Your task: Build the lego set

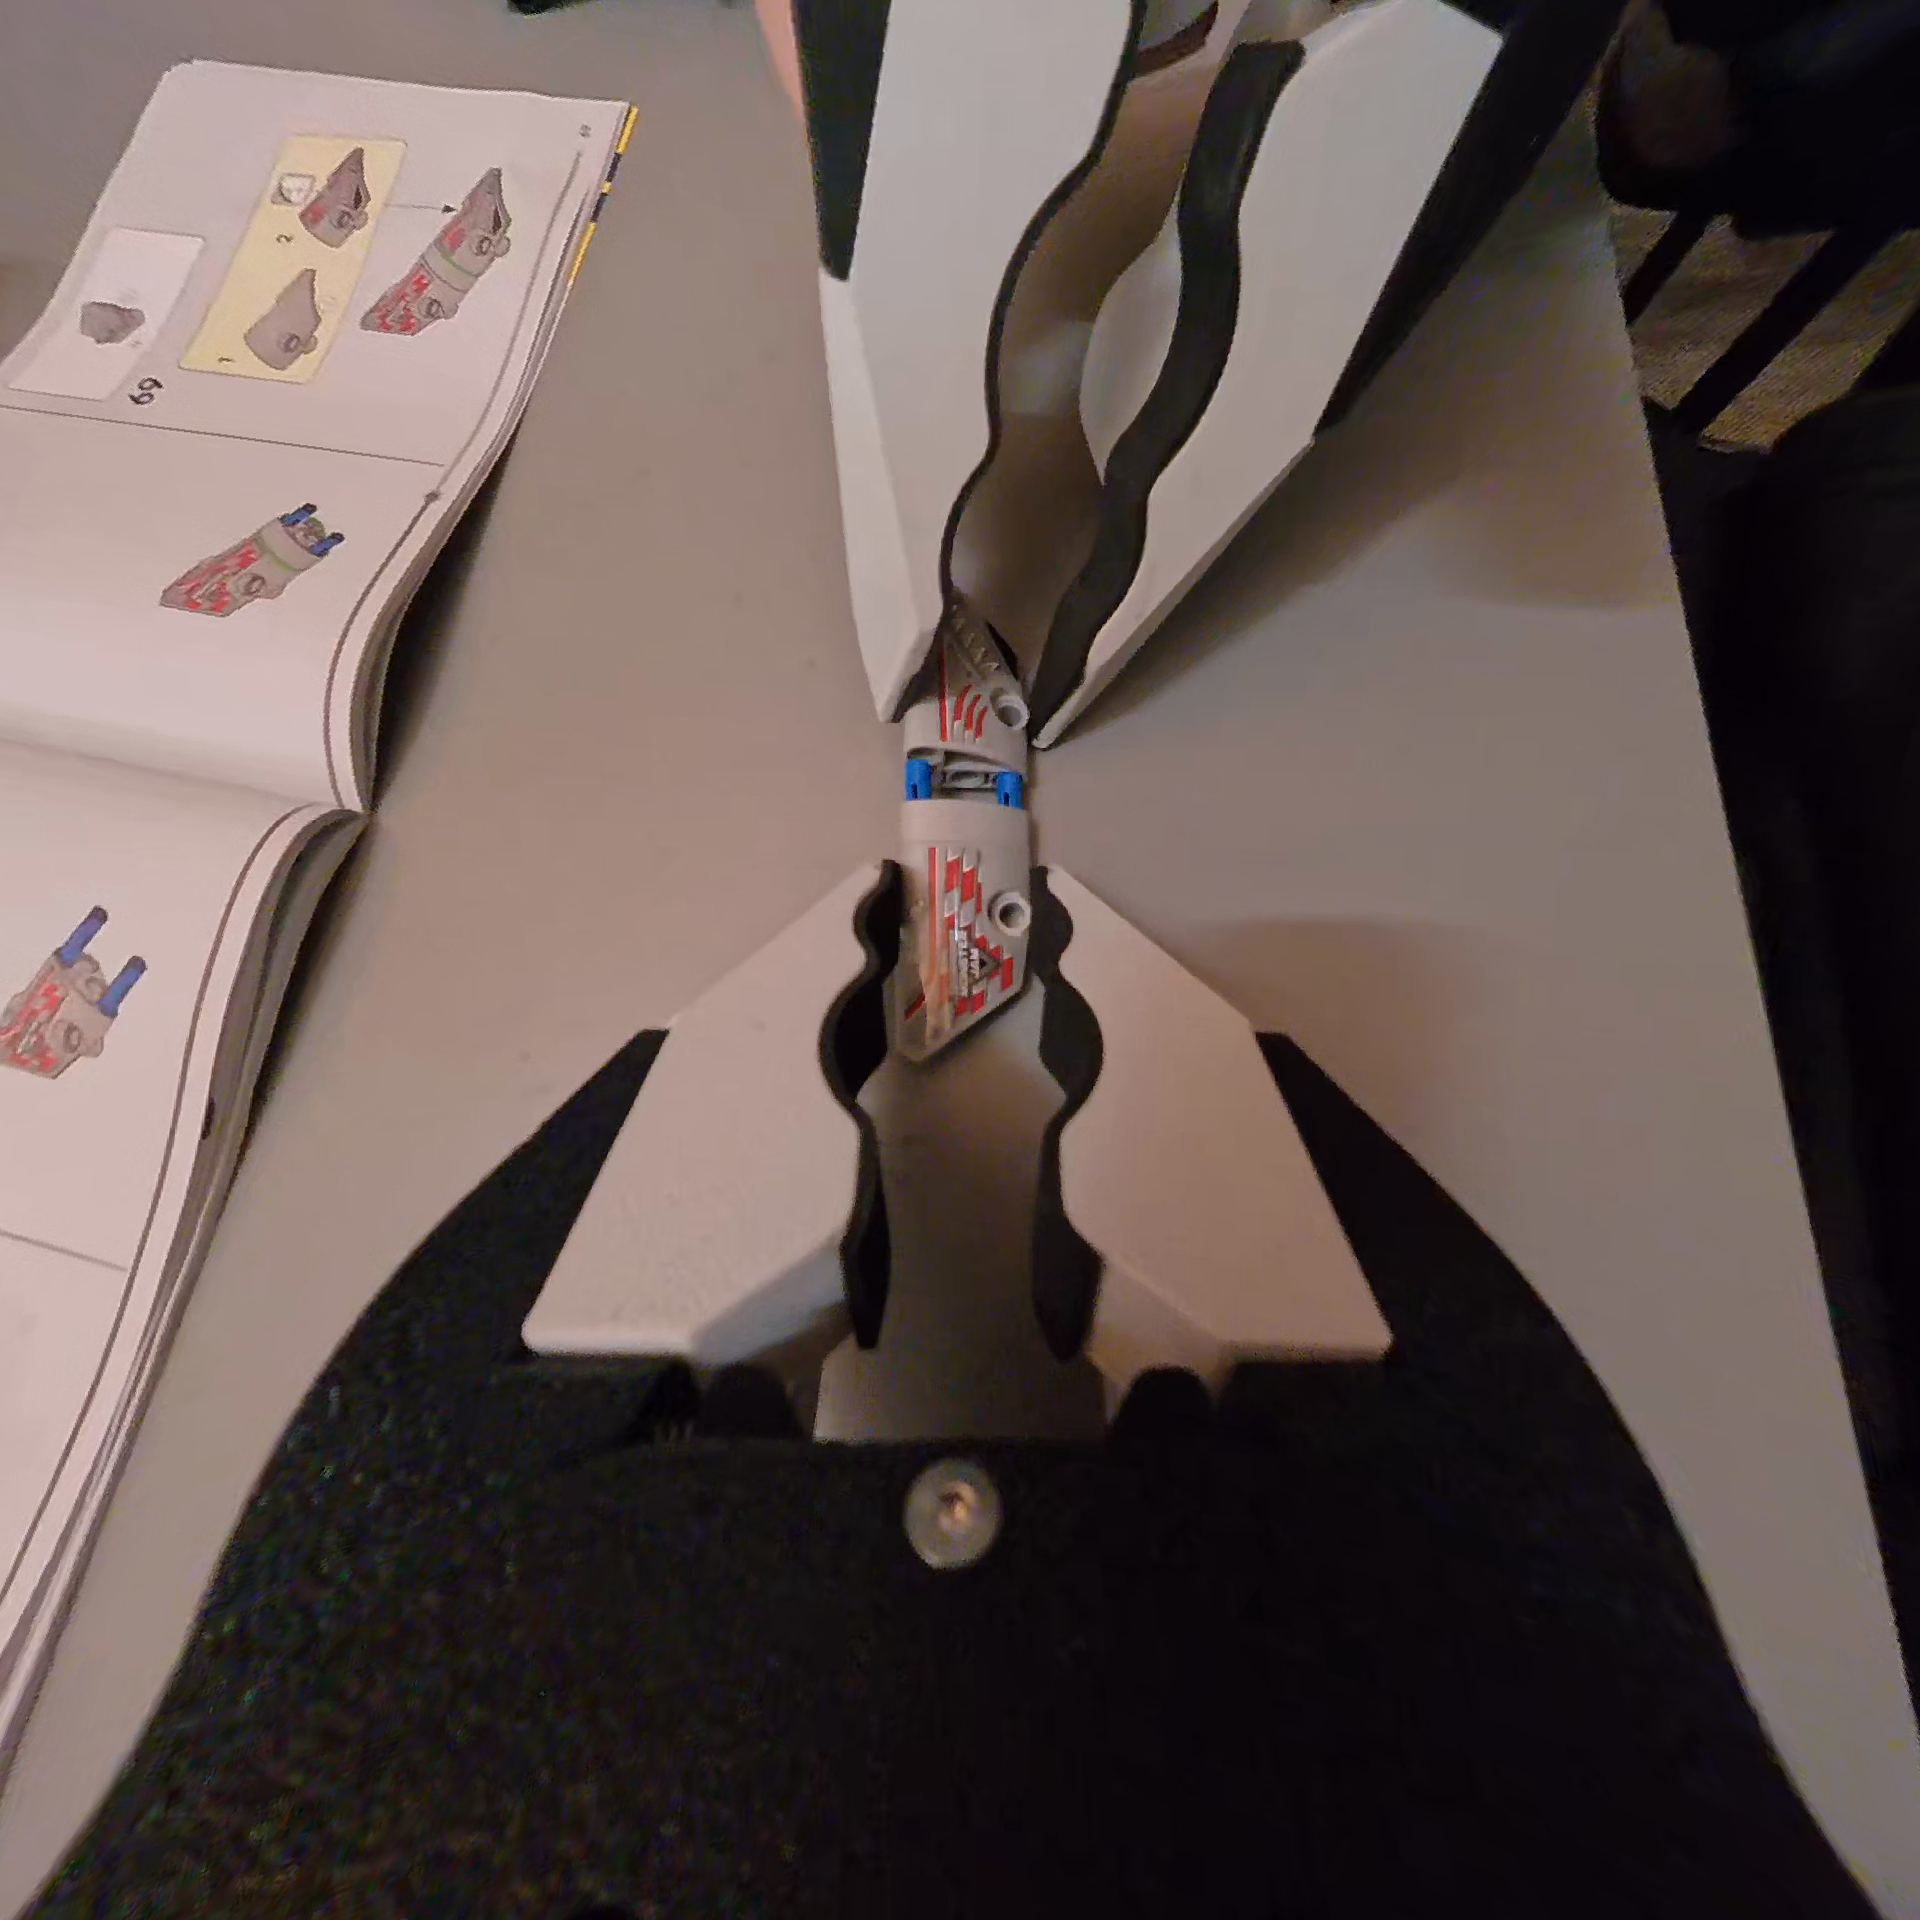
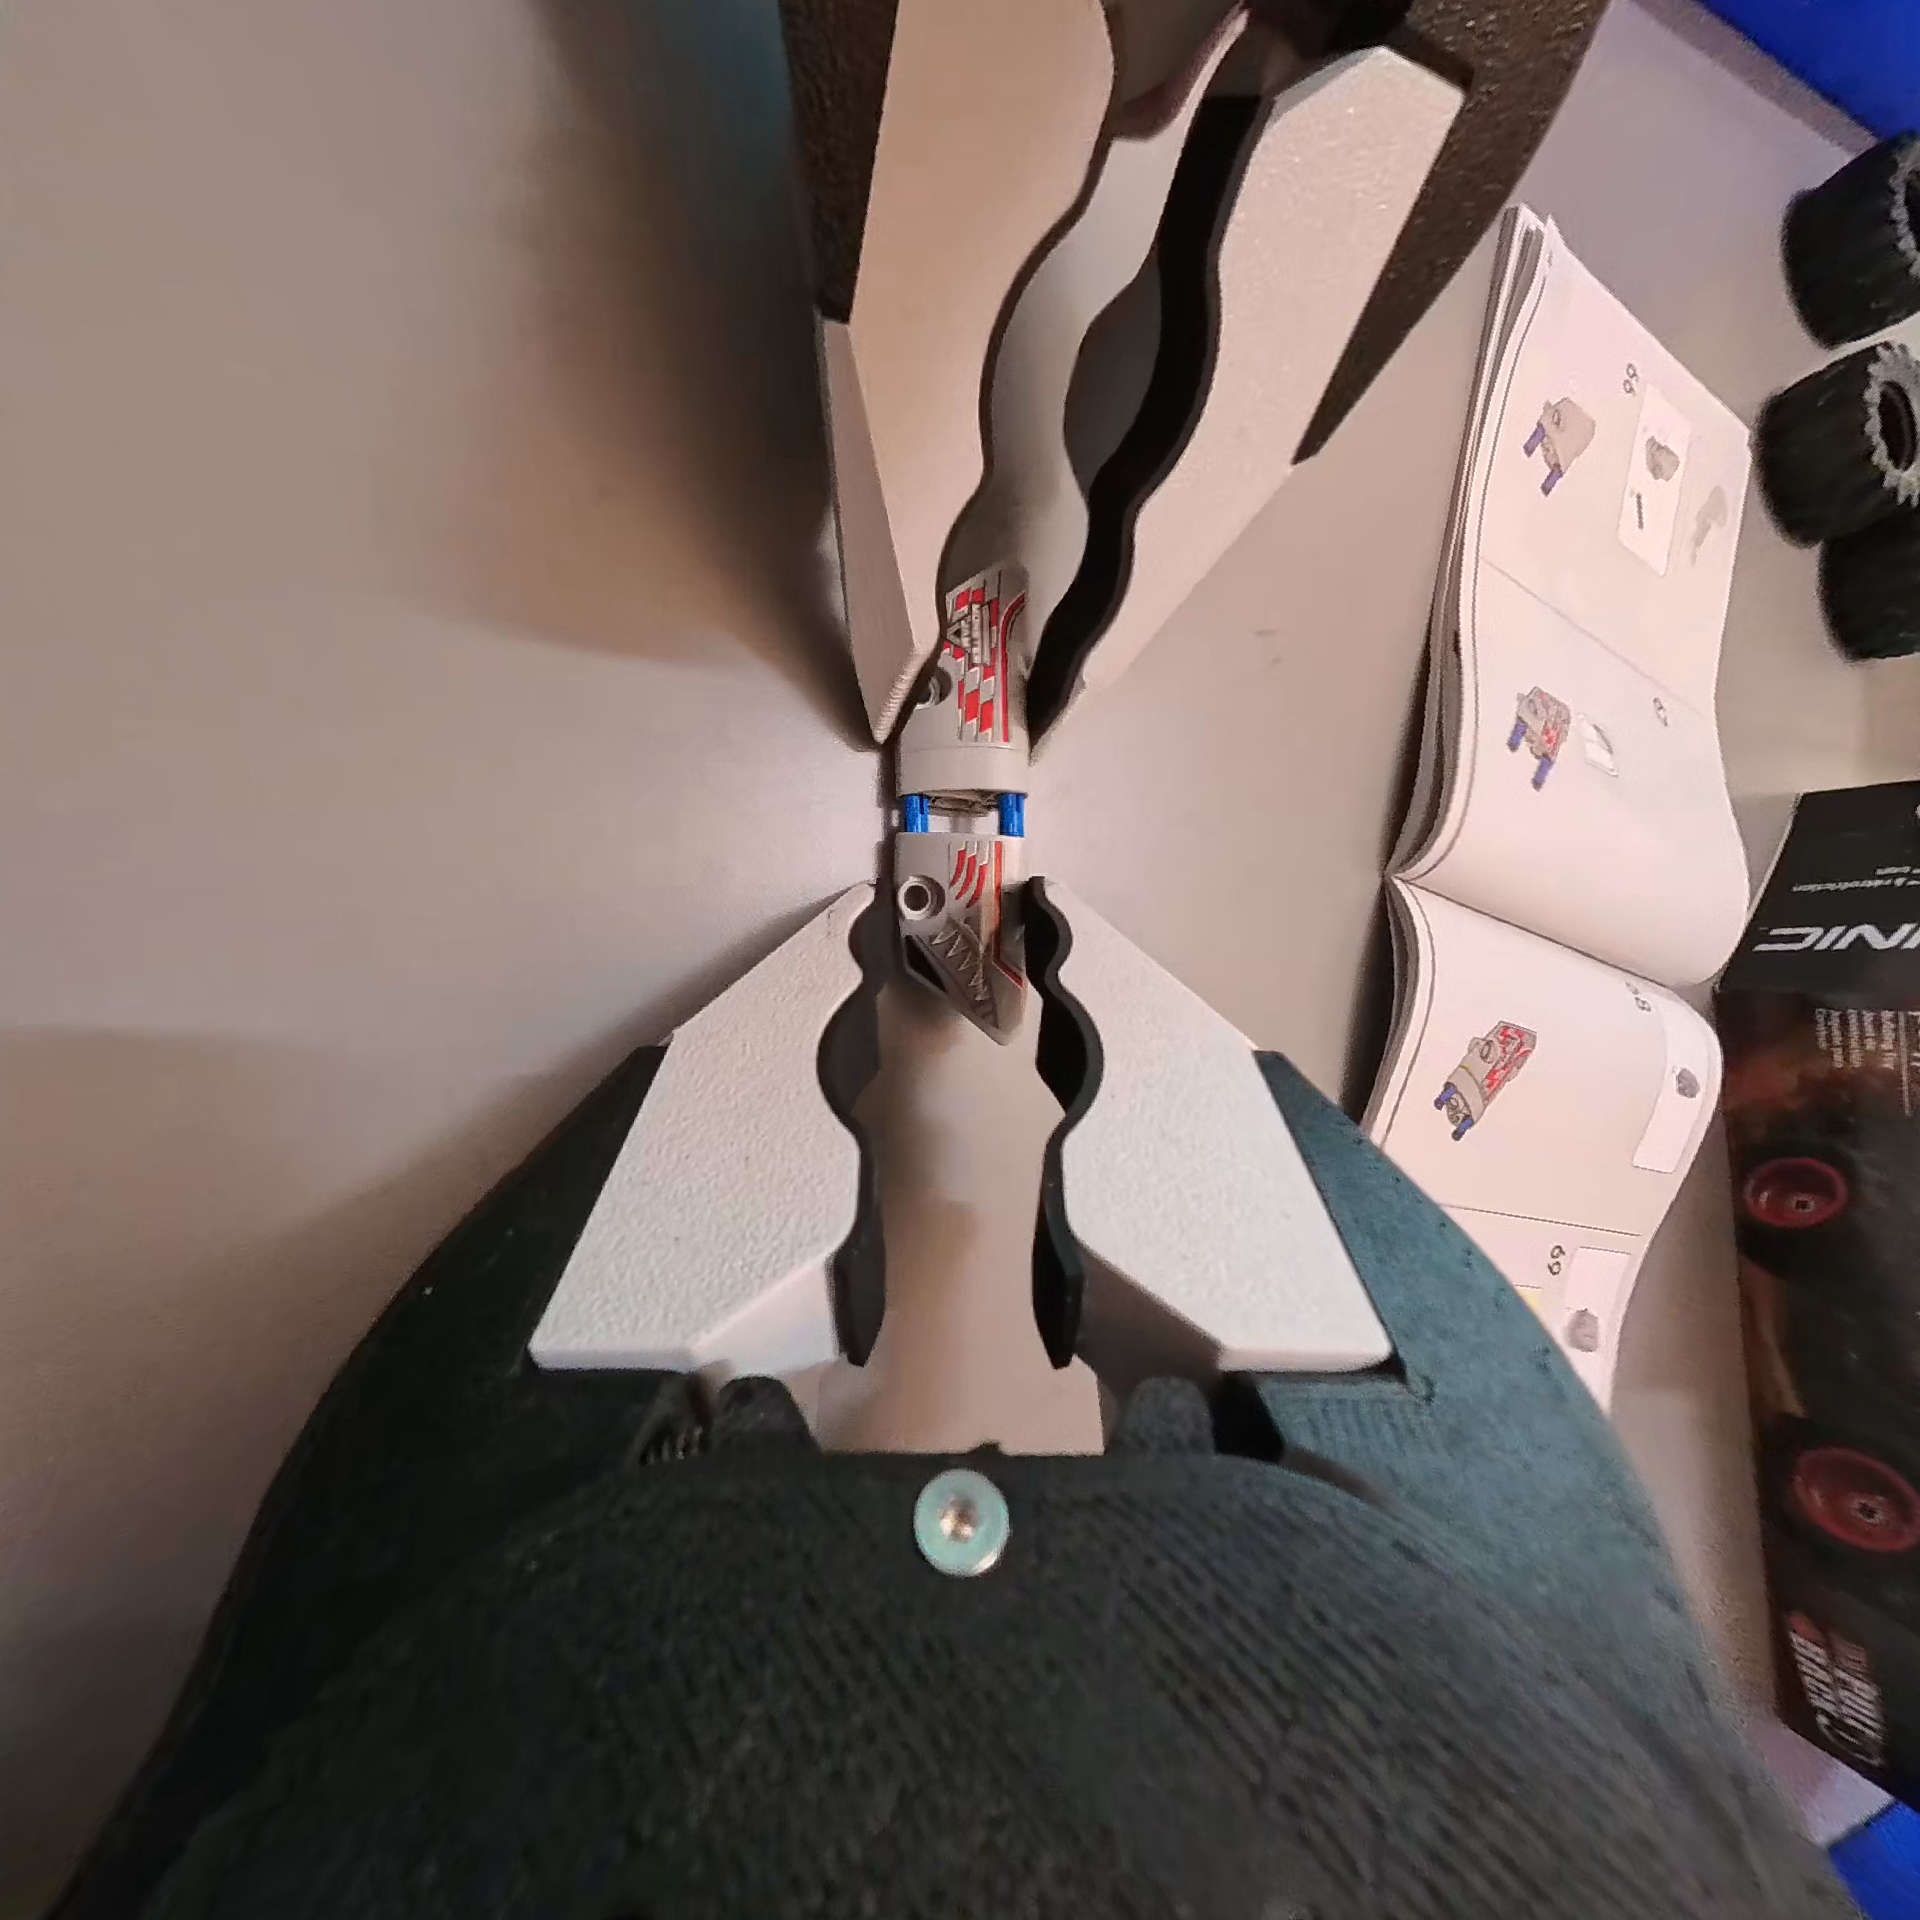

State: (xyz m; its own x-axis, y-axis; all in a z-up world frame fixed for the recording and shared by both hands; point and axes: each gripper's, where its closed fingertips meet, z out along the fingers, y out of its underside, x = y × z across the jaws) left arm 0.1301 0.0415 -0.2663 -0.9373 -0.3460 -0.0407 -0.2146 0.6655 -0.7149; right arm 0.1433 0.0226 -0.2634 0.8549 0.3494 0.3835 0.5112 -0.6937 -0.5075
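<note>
My left gripper (image 1: 964, 883) is shut on a grey panel with a red checker pattern (image 1: 961, 935). My right gripper (image 2: 956, 894) is shut on a grey panel with shark teeth and red stripes (image 2: 961, 925). The grippers face each other tip to tip above the table. Two blue pins (image 1: 920, 774) bridge the narrow gap between the panels, also seen in the right wrist view (image 2: 914, 810). The right gripper (image 1: 971, 727) with the teeth panel (image 1: 977, 675) shows at the top of the left wrist view. The left gripper (image 2: 961, 727) with the checker panel (image 2: 971, 675) shows at the top of the right wrist view.
An open instruction booklet (image 1: 208, 520) lies on the grey table (image 1: 1351, 831), also in the right wrist view (image 2: 1558, 727). Black tyres (image 2: 1849, 436) and a dark box (image 2: 1829, 1247) lie beyond it. The table edge (image 1: 1662, 727) runs close by, with dark floor past it.
</note>
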